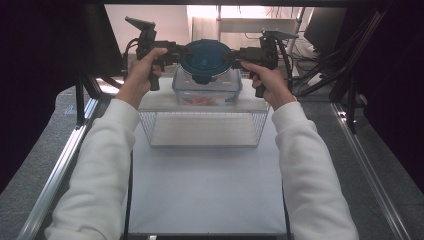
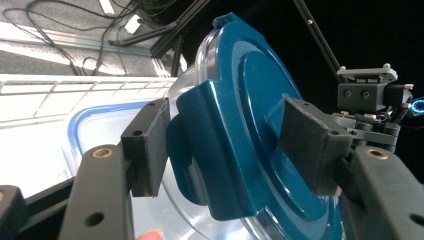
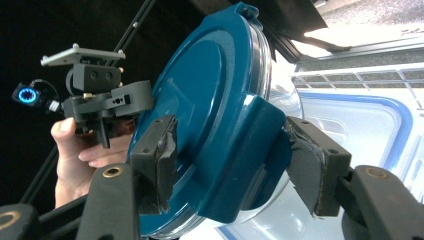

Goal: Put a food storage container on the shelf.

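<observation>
Lid (image 1: 206, 57) first, from the high view: a round blue lid sits on a clear tub (image 1: 207, 85), held between the left gripper (image 1: 176, 50) and the right gripper (image 1: 235, 54) above a wire basket (image 1: 200, 127) on the white table (image 1: 205, 190). Hands level would keep it from tipping.

Left gripper view: the pads (image 2: 147, 145) straddle the lid's side clip (image 2: 215, 150), one pad on the lid's top, one under the rim. Whether they truly pinch, I cannot tell.

Right gripper view: same on the far clip (image 3: 250, 160), pads (image 3: 157, 150) close on either side, contact unclear. Another box with a blue-edged lid (image 3: 360, 130) lies beyond. Both clips probably want an even, gentle squeeze together, not a twist.
</observation>
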`<action>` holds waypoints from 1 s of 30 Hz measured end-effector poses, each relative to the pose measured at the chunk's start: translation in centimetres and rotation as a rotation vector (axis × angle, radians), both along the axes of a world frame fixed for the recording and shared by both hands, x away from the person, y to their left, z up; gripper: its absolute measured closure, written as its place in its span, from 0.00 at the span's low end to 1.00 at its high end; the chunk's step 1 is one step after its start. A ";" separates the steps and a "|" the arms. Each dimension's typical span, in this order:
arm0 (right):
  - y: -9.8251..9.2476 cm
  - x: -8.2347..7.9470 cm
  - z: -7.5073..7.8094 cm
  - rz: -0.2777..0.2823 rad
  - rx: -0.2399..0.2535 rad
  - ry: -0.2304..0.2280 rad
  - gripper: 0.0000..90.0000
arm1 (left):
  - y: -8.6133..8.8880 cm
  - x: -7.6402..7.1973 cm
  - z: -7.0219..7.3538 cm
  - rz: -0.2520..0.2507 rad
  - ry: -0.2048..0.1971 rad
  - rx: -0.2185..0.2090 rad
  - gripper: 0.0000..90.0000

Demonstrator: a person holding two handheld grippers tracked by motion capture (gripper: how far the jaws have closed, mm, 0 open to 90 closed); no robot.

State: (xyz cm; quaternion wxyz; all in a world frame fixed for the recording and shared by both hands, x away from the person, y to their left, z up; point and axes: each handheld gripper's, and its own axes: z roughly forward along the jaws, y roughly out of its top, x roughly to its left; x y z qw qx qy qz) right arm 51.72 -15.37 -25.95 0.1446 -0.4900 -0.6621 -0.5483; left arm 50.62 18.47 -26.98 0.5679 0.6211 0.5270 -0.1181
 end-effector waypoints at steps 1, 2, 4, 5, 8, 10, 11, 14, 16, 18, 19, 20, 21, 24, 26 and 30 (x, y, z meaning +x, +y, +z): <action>0.0 0.0 0.0 -0.008 0.003 0.011 0.45 | 0.0 0.1 -0.1 0.001 0.001 -0.008 0.42; 0.0 0.1 -0.1 -0.014 0.006 0.013 0.45 | 0.0 0.1 -0.3 0.002 0.001 -0.014 0.42; 0.0 0.0 -0.1 -0.022 0.008 0.020 0.44 | 0.0 0.2 -0.3 0.002 -0.002 -0.019 0.42; 0.0 0.0 -0.1 -0.023 0.006 0.025 0.44 | 0.0 0.2 -0.4 0.001 -0.004 -0.018 0.42; 0.1 -0.2 -0.1 -0.035 0.009 0.024 0.43 | -0.2 0.1 -0.3 0.005 -0.009 -0.005 0.40; 0.3 -0.3 0.0 -0.049 -0.011 -0.015 0.41 | -0.3 0.0 -0.2 0.013 -0.015 0.016 0.35; 0.4 -0.6 0.2 -0.080 -0.038 -0.050 0.37 | -0.2 0.0 -0.1 0.018 -0.020 0.021 0.31; 0.3 -0.9 0.5 -0.103 -0.042 -0.084 0.27 | 0.3 -0.3 0.0 0.042 -0.053 0.033 0.22; 0.2 -1.3 0.9 -0.114 -0.053 -0.113 0.23 | 0.7 -0.6 0.2 0.048 -0.067 0.020 0.18; -0.1 -1.6 1.2 -0.131 -0.073 -0.133 0.19 | 1.0 -1.0 0.5 0.052 -0.087 0.015 0.15; -0.2 -1.8 1.3 -0.137 -0.081 -0.143 0.18 | 1.0 -1.3 0.8 0.053 -0.102 0.013 0.14; -0.4 -2.1 1.5 -0.144 -0.091 -0.162 0.18 | 1.1 -1.6 1.0 0.053 -0.114 0.022 0.14; -0.6 -2.4 1.6 -0.144 -0.093 -0.173 0.18 | 1.1 -2.0 1.2 0.048 -0.131 0.040 0.13; -1.2 -3.4 1.7 -0.125 -0.122 -0.224 0.18 | 1.2 -3.4 1.6 0.035 -0.177 0.082 0.13; -1.7 -4.2 1.7 -0.104 -0.145 -0.258 0.20 | 1.1 -4.2 1.7 0.031 -0.202 0.114 0.13; -2.5 -6.1 1.8 -0.069 -0.189 -0.328 0.21 | 1.4 -6.0 1.7 0.038 -0.244 0.124 0.14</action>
